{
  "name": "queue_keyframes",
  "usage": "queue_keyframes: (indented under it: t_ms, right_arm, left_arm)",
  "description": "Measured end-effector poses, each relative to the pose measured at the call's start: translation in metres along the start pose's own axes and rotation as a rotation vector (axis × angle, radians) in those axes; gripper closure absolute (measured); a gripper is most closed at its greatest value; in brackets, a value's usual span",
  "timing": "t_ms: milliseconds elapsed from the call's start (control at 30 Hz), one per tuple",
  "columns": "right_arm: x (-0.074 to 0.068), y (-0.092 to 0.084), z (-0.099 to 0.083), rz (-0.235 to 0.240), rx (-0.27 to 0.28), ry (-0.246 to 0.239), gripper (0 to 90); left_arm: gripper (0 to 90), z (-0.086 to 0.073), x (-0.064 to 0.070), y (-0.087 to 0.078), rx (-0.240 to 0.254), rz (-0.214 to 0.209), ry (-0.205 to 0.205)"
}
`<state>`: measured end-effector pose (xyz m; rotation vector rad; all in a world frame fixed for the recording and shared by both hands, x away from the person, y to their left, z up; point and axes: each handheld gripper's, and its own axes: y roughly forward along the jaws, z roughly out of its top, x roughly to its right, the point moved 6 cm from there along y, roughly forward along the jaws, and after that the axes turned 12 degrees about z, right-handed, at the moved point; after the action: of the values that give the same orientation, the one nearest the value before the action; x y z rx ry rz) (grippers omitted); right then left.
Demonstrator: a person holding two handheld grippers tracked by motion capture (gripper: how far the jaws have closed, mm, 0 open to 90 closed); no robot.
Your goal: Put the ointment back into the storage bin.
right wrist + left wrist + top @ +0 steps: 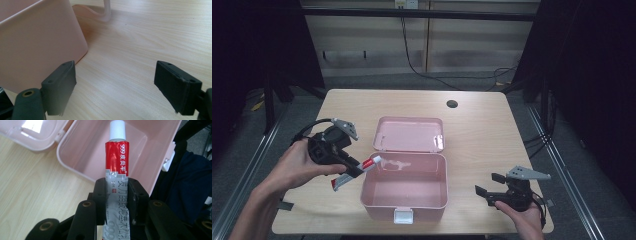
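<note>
A red and silver ointment tube (357,170) with a white cap is clamped in my left gripper (353,169), which is shut on its lower half. The capped end reaches over the left rim of the open pink box (406,200). In the left gripper view the tube (117,162) points into the box (82,147), whose inside looks bare. My right gripper (490,184) rests low on the table to the right of the box, open, nothing between its jaws. The right gripper view has my right gripper (115,87) over bare wood, with the box wall (37,42) at the left.
The box lid (409,134) lies flat open behind the box, and a white latch (403,216) hangs at its front. A round cable hole (452,104) sits at the table's far side. The wooden table (482,135) has free room to the right and back.
</note>
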<state>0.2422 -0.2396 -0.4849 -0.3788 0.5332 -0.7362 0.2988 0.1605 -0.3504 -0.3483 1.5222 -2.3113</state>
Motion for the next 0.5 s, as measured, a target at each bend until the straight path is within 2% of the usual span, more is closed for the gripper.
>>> queue_keyframes:
  t_ms: [67,100,333,400,467,500]
  right_arm:
    - [0.000,0.000,0.000,0.001,0.002,0.001,17.3]
    - [0.000,0.000,0.000,0.002,0.002,0.001,17.3]
    - [0.000,0.000,0.000,0.002,-0.001,0.001,17.1]
    - [0.000,0.000,0.000,0.002,-0.001,0.000,17.1]
    - [0.000,0.000,0.000,0.002,-0.001,0.000,17.1]
    - [0.000,0.000,0.000,0.002,0.000,0.000,17.1]
  left_arm:
    - [70.8,0.004,0.004,0.002,-0.005,-0.008,0.016]
    - [70.8,0.006,0.005,0.003,-0.015,-0.005,0.038]
    - [70.8,0.017,0.012,0.009,-0.012,0.002,0.058]
    - [70.8,0.021,0.014,0.010,-0.018,-0.009,0.082]
    - [70.8,0.025,0.017,0.012,-0.011,-0.015,0.072]
    - [70.8,0.026,0.017,0.014,-0.018,-0.021,0.090]
